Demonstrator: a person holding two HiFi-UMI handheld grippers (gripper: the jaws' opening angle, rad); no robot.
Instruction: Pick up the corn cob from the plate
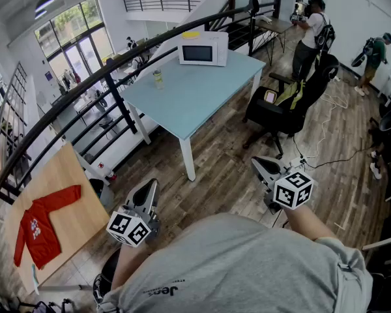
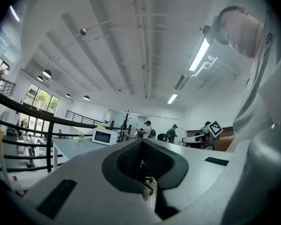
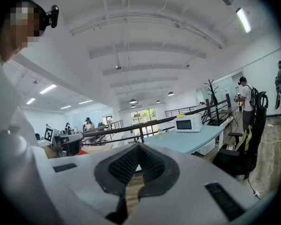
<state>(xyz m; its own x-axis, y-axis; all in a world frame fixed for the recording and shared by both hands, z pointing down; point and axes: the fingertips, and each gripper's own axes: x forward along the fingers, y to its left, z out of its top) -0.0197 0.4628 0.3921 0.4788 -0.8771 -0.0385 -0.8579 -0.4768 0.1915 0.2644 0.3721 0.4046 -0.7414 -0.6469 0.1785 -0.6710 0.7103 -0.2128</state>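
No corn cob and no plate shows in any view. In the head view my left gripper (image 1: 147,189) is held low in front of my body, over the wooden floor, its marker cube nearest to me. My right gripper (image 1: 263,165) is held likewise at the right. Both point toward the light blue table (image 1: 202,96), which stands well beyond them. In the left gripper view the left gripper (image 2: 141,141) has its jaws together with nothing between them. The right gripper (image 3: 138,145) in its own view looks the same, tips meeting, nothing held.
A white microwave (image 1: 203,49) and a small bottle (image 1: 158,78) stand on the blue table. A black office chair (image 1: 288,109) stands right of it. A wooden table (image 1: 68,175) with a red garment (image 1: 42,223) is at the left, beside a black railing (image 1: 117,70). Two people (image 1: 311,31) stand far back.
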